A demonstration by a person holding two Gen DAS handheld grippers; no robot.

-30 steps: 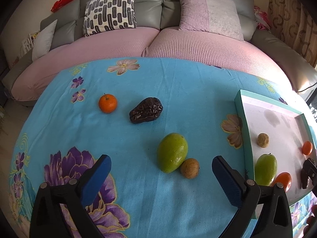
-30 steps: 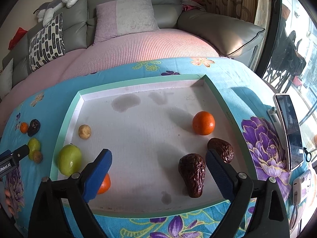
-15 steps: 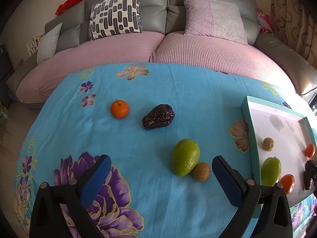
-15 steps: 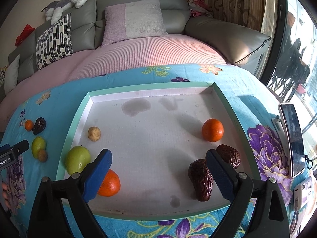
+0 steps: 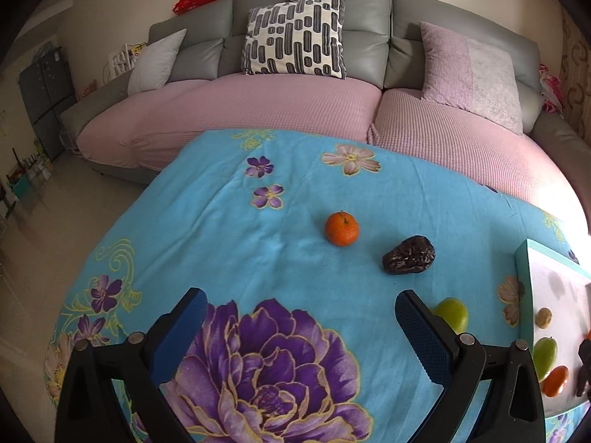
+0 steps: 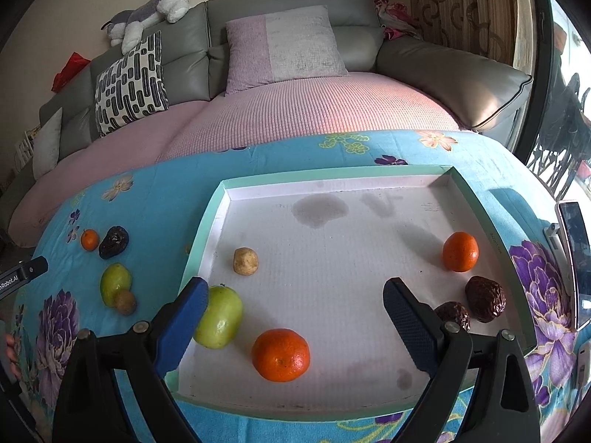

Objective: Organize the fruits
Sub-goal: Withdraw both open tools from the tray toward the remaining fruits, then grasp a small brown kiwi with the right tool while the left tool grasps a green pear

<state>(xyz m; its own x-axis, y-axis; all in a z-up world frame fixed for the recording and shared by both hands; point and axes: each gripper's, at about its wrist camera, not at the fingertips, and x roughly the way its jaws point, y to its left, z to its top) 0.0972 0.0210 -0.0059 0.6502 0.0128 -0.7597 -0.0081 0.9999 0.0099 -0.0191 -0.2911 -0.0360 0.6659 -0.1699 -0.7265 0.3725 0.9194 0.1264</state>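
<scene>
Left wrist view opens on the blue floral tablecloth (image 5: 258, 221), and the step in hand looks like a fetch: four fruits lie loose on the cloth while six sit in the white tray with the mint-green rim (image 6: 207, 232). The left gripper (image 5: 299, 332) hangs wide open over the big purple flower print, jaws far apart, holding nothing and touching nothing. Ahead of it and a little right sits the small round orange tangerine (image 5: 341, 228); just right of that, the wrinkled dark-brown dried fruit (image 5: 409, 260). Tucked behind its right finger is the smooth green oval fruit (image 5: 452, 313). The little brown round fruit (image 6: 125, 301) touching that green one shows only from the right wrist.

Next move, by my reading: swing the left tongs right and forward, straddle one loose fruit, close gently, carry it to the tray on the right.

Over to the right gripper (image 6: 291, 323), also spread wide and empty, hovering above the tray's near half. A second green fruit (image 6: 219, 317) sits just beside its left finger; contact I can't call. A large tangerine (image 6: 280, 354) lies between the jaws, untouched. Two dark wrinkled fruits (image 6: 484, 302) rest by its right finger, another tangerine (image 6: 460, 251) beyond them, and a pale tan fruit (image 6: 245, 261) ahead left.
</scene>
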